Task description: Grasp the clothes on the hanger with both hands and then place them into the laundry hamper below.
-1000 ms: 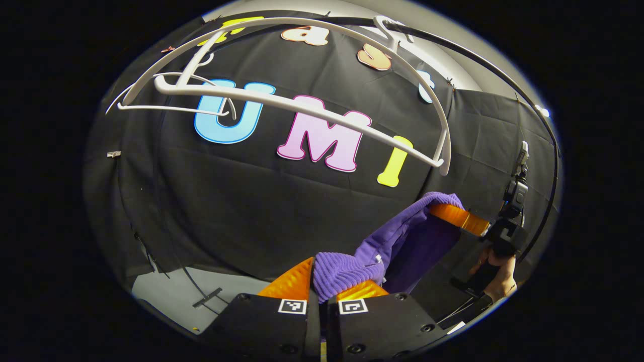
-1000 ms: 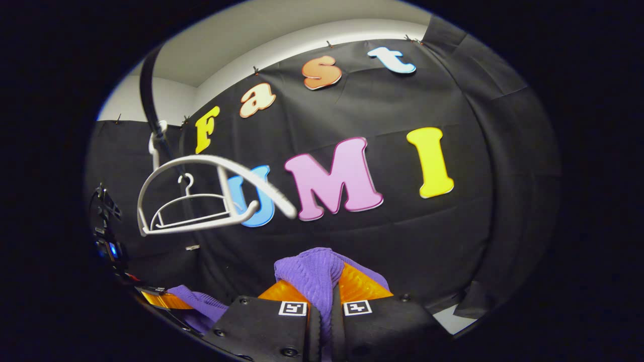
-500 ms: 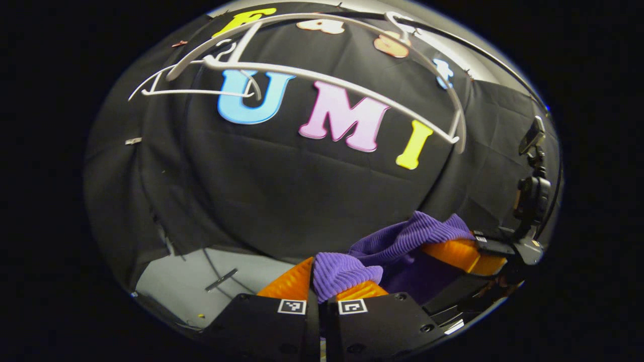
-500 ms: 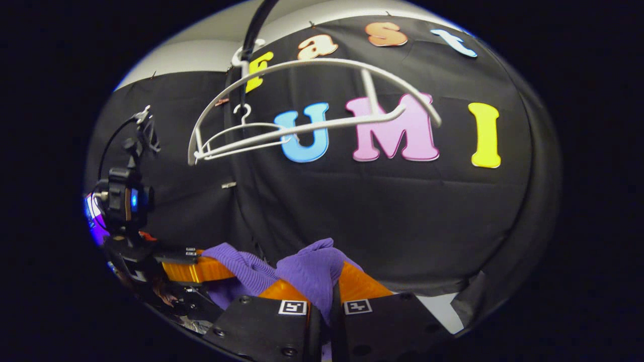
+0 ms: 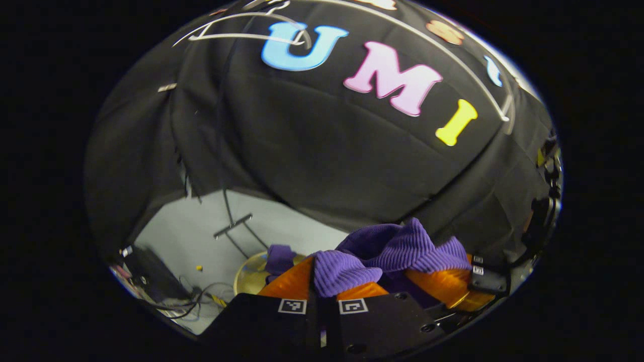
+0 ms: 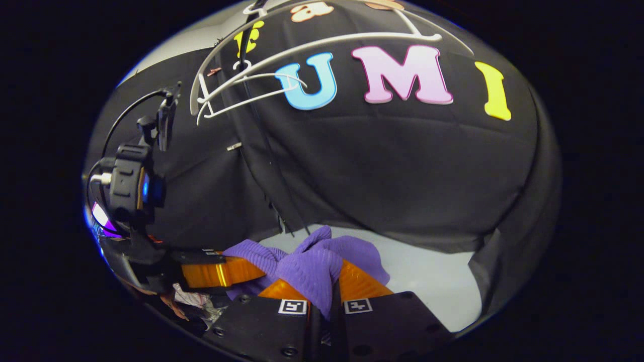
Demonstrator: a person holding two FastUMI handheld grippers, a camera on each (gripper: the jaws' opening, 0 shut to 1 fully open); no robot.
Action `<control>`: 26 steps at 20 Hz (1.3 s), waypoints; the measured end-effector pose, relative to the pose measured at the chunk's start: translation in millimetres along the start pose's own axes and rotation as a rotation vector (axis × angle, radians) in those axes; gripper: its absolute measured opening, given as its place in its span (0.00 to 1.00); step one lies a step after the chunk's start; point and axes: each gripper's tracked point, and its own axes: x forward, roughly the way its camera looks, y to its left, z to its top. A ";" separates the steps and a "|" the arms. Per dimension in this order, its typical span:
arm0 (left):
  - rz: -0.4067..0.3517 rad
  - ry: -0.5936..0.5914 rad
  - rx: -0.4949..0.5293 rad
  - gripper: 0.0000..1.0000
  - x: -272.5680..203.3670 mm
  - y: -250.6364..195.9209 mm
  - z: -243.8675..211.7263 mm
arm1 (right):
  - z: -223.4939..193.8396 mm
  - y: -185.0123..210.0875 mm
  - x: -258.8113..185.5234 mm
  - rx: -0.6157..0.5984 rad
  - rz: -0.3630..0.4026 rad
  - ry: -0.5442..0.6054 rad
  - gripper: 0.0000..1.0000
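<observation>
A purple ribbed garment (image 5: 397, 249) is bunched between both grippers, off the hangers. My left gripper (image 5: 322, 281) is shut on one fold of it. My right gripper (image 6: 327, 286) is shut on another fold of the garment (image 6: 307, 266). In the left gripper view the right gripper (image 5: 448, 281) sits close on the right, cloth over its finger. The right gripper view has the left gripper (image 6: 221, 271) close on the left. Low in the left gripper view a pale round rim (image 5: 249, 274), apparently the hamper, lies under a hanging end of the cloth. Two bare white hangers (image 6: 251, 80) hang high above.
The rack's dark pole (image 6: 256, 130) runs down to a foot (image 5: 231, 226) on the grey floor (image 5: 201, 236). A black box with cables (image 5: 156, 281) lies on the floor at the lower left. The black cloth wall stands close behind.
Both grippers have come down with the garment and drawn closer together. The hangers have slid to the top of both views, and the floor and the round rim have come into sight.
</observation>
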 end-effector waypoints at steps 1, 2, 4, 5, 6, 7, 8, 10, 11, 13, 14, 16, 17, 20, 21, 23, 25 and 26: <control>0.026 0.033 -0.040 0.09 -1.0 1.6 -1.7 | -11.5 3.3 1.6 -0.002 0.004 0.033 0.12; 0.051 0.062 -0.068 0.09 -1.8 0.8 -4.9 | -24.1 5.0 2.9 -0.002 0.007 0.066 0.13; 0.088 0.104 -0.076 0.09 -2.3 -0.3 -3.7 | -45.5 4.8 5.0 -0.001 0.011 0.123 0.12; 0.098 0.118 -0.066 0.09 -2.7 -1.3 -3.5 | -52.7 4.7 4.2 -0.002 0.013 0.146 0.12; 0.099 0.129 -0.057 0.09 0.7 -1.1 -5.3 | -58.3 3.8 4.1 -0.004 0.009 0.163 0.12; 0.095 0.139 -0.048 0.09 2.5 -3.0 -4.5 | -61.3 1.6 5.2 -0.009 0.003 0.179 0.12; 0.093 0.149 -0.041 0.09 4.5 -2.1 -7.4 | -63.3 -0.1 6.7 -0.013 -0.004 0.191 0.12; 0.090 0.168 -0.036 0.09 8.2 -1.5 -8.3 | -67.7 -2.1 8.0 -0.013 -0.010 0.211 0.12; 0.088 0.176 -0.036 0.09 9.6 -1.7 -12.9 | -70.4 -3.3 8.4 -0.014 -0.017 0.215 0.12; 0.085 0.182 -0.038 0.09 14.9 1.1 -16.1 | -71.4 -5.7 8.1 -0.014 -0.030 0.217 0.12; 0.083 0.189 -0.039 0.09 14.3 2.0 -18.6 | -72.1 -7.0 7.9 -0.014 -0.037 0.220 0.12; 0.079 0.195 -0.036 0.09 13.5 2.8 -19.9 | -74.3 -9.7 7.7 -0.016 -0.052 0.225 0.12; 0.078 0.197 -0.031 0.10 12.9 2.4 -19.1 | -75.3 -11.4 6.4 -0.015 -0.057 0.229 0.12; 0.061 0.204 -0.024 0.10 11.5 -1.9 -21.6 | -79.2 -14.5 7.3 -0.033 -0.073 0.245 0.12; 0.046 0.210 -0.021 0.11 14.0 -4.3 -26.9 | -80.2 -16.8 7.2 -0.039 -0.083 0.249 0.12; 0.006 0.191 -0.032 0.31 11.0 -10.4 -17.8 | -73.0 -19.7 6.1 -0.034 -0.095 0.227 0.12; 0.004 0.159 -0.020 0.76 28.9 -11.6 -15.2 | -64.9 -18.6 5.7 -0.029 -0.095 0.202 0.47; 0.014 0.151 -0.009 0.99 1.4 -4.8 1.8 | -64.8 -20.0 6.8 -0.040 -0.104 0.198 0.64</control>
